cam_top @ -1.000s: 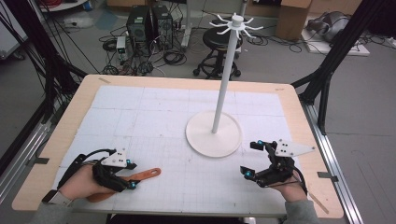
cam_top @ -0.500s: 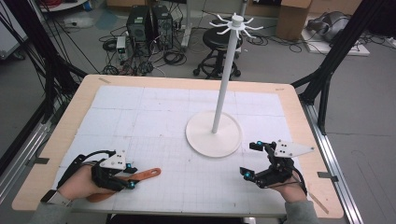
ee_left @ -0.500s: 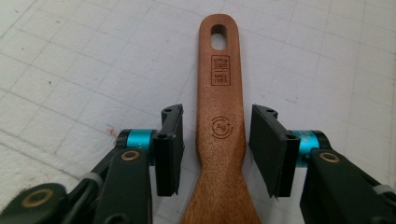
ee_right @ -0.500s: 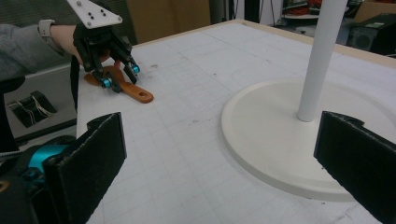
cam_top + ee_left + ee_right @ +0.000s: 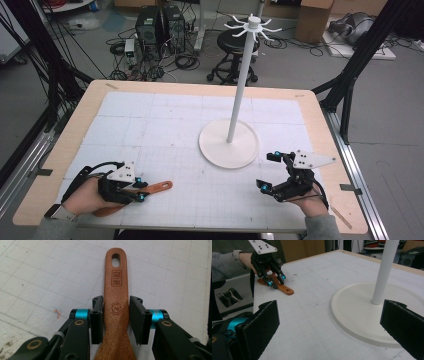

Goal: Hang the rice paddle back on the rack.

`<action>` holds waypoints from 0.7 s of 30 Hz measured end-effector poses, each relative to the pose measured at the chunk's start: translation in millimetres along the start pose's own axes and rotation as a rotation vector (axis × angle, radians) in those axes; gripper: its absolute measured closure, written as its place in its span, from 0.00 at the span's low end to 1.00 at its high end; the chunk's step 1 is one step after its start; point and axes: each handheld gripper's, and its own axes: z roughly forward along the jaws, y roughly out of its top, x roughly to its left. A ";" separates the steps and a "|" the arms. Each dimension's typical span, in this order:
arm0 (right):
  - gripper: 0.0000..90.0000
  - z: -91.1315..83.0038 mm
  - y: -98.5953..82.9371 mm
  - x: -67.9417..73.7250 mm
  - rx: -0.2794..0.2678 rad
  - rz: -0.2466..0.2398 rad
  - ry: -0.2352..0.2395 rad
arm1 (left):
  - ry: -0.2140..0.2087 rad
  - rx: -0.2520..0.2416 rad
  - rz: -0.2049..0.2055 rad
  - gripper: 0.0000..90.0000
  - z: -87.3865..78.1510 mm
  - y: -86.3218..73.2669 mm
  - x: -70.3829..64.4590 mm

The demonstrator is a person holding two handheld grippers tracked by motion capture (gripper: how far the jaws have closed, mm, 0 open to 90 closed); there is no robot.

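A wooden spatula (image 5: 159,187) lies flat near the table's front left, its handle with a hanging hole pointing right. My left gripper (image 5: 140,189) is shut on the handle; in the left gripper view both black pads press the sides of the spatula (image 5: 116,277), around my left gripper (image 5: 116,302). My right gripper (image 5: 265,171) stands open at the front right, nothing between its jaws. In the right gripper view, my right gripper (image 5: 332,322) faces across the table toward the left gripper (image 5: 276,281) and the spatula (image 5: 287,291).
A white hanging stand with a round base (image 5: 215,145) and a tall pole (image 5: 239,85) topped by hooks stands right of centre, just beyond my right gripper. In the right gripper view the base (image 5: 357,315) lies close ahead. A white gridded mat (image 5: 150,125) covers the table.
Almost nothing differs. My right gripper has edged slightly toward the near edge; the left gripper and the spatula stay where they were.
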 end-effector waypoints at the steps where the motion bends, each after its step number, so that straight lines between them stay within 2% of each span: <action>1: 0.01 0.0 0.0 -0.1 0.000 -0.001 0.000 | 0.002 -0.001 -0.002 0.72 0.1 0.1 -0.4; 11: 0.01 -0.4 0.0 -0.3 0.000 0.001 -0.001 | 0.007 -0.008 -0.005 0.72 -2.8 0.7 -0.5; 13: 0.01 -0.5 0.1 -0.4 -0.002 0.000 -0.001 | 0.015 -0.030 -0.014 0.72 -6.8 0.9 0.0; 14: 0.01 -0.5 0.0 -0.6 -0.001 -0.002 -0.001 | 0.013 -0.057 -0.032 0.72 -8.7 0.8 -0.5; 19: 0.01 -0.2 0.0 -0.5 0.000 0.002 0.000 | 0.029 -0.107 -0.041 0.72 -20.1 2.4 -0.2; 21: 0.01 0.0 -0.1 -0.5 0.000 0.003 0.001 | 0.040 -0.113 -0.031 0.72 -24.4 4.0 -0.9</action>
